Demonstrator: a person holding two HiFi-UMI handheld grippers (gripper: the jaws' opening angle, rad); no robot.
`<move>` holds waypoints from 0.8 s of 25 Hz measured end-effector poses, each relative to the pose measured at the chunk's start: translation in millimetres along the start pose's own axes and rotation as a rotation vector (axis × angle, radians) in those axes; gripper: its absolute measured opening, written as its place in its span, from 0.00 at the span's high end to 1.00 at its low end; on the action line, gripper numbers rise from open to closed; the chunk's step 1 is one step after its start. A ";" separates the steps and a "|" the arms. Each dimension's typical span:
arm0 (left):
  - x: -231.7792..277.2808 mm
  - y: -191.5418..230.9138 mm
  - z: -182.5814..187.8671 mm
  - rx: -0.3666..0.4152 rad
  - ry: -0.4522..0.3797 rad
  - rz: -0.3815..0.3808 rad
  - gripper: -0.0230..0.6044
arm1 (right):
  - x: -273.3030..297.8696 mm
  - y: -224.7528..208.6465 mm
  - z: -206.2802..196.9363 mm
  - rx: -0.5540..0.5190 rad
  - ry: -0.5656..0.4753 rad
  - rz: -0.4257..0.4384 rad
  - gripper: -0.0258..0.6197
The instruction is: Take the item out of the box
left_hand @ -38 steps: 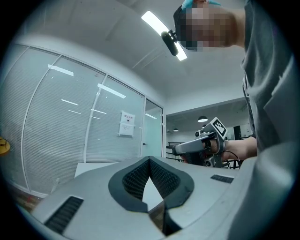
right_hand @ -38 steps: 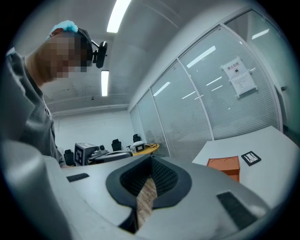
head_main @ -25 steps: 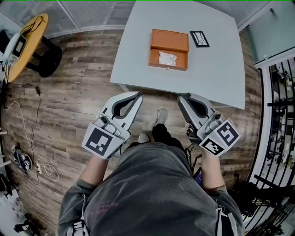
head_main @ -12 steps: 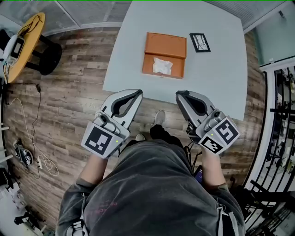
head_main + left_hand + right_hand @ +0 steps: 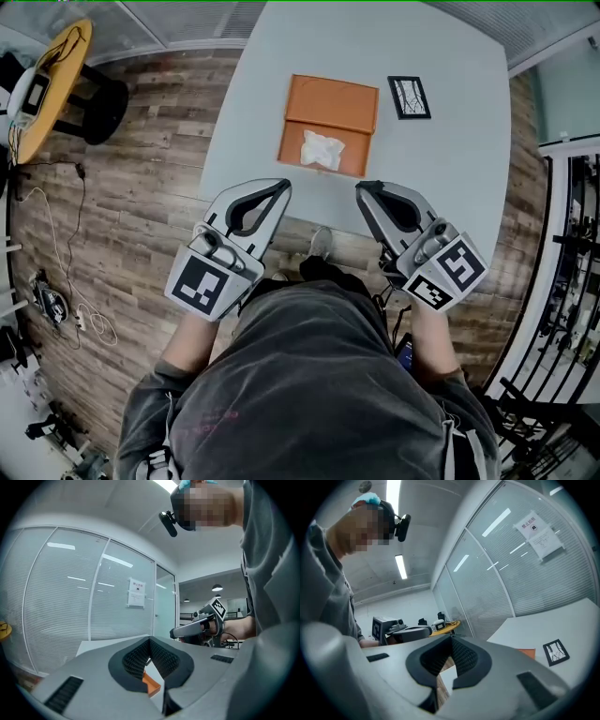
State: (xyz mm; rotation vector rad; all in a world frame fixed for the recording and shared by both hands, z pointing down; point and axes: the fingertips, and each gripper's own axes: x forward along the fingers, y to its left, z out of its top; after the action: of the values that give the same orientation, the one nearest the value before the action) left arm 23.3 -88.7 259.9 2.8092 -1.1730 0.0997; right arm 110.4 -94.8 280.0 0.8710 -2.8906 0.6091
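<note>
Pale table (image 5: 450,159) is carrying the open orange box (image 5: 328,103), white item (image 5: 322,149) lying in its near half. Pressed together and empty, left tool (image 5: 281,187) and right tool (image 5: 361,187) are hovering at the near edge; item is sitting straight ahead between them, neither nearer.

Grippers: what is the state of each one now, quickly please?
Left gripper: jaws closed, holding nothing.
Right gripper: jaws closed, holding nothing.
</note>
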 end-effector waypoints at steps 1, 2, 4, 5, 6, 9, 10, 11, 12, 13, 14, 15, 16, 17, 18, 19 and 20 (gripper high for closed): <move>4.3 1.4 -1.8 -0.001 0.003 0.004 0.95 | 0.4 -4.9 -0.3 0.002 0.001 0.003 0.95; 8.6 2.6 -3.4 -0.001 0.004 0.007 0.95 | 0.4 -10.3 -0.8 0.004 0.001 0.005 0.95; 17.2 4.6 -5.1 -0.004 0.007 0.016 0.95 | -0.5 -22.5 -0.6 0.012 0.002 0.003 0.95; 21.2 5.3 -5.3 -0.006 0.009 0.019 0.95 | -1.3 -28.7 0.2 0.016 0.001 0.001 0.95; 24.8 5.9 -5.5 -0.007 0.013 0.021 0.95 | -2.2 -34.3 1.2 0.021 0.000 0.000 0.95; 34.8 7.4 -8.4 -0.008 0.029 0.026 0.95 | -3.3 -48.4 2.3 0.028 0.001 -0.001 0.95; 38.1 7.8 -10.1 -0.009 0.034 0.027 0.95 | -3.3 -52.8 1.7 0.031 0.002 -0.001 0.95; 41.4 8.2 -12.0 -0.010 0.040 0.027 0.95 | -3.1 -57.2 1.0 0.035 0.003 0.000 0.95; 44.6 9.0 -14.0 -0.011 0.047 0.027 0.95 | -2.7 -61.4 0.3 0.039 0.004 0.000 0.95; 47.3 10.3 -15.6 -0.013 0.053 0.027 0.95 | -1.9 -65.3 -0.4 0.043 0.006 -0.001 0.95; 49.5 12.1 -17.0 -0.016 0.057 0.027 0.95 | -0.7 -68.5 -1.4 0.047 0.009 -0.003 0.95; 51.0 14.2 -18.7 -0.019 0.060 0.027 0.95 | 0.8 -71.3 -3.0 0.052 0.013 -0.006 0.95; 51.9 16.6 -20.6 -0.022 0.063 0.027 0.95 | 2.6 -73.7 -4.9 0.056 0.017 -0.009 0.95; 52.4 19.0 -22.7 -0.026 0.066 0.027 0.95 | 4.5 -75.8 -6.8 0.060 0.020 -0.013 0.95; 52.7 21.6 -24.8 -0.029 0.069 0.026 0.95 | 6.4 -77.7 -8.6 0.064 0.023 -0.018 0.95; 52.9 24.2 -27.0 -0.032 0.072 0.023 0.95 | 8.5 -79.3 -10.2 0.067 0.026 -0.024 0.95; 53.2 27.0 -29.3 -0.036 0.076 0.020 0.95 | 10.7 -80.8 -11.8 0.070 0.030 -0.030 0.95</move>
State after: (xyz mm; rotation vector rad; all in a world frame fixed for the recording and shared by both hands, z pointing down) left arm 40.7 -141.8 295.8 2.7374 -1.1747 0.1830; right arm 144.6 -157.3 321.3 0.9046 -2.8398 0.7184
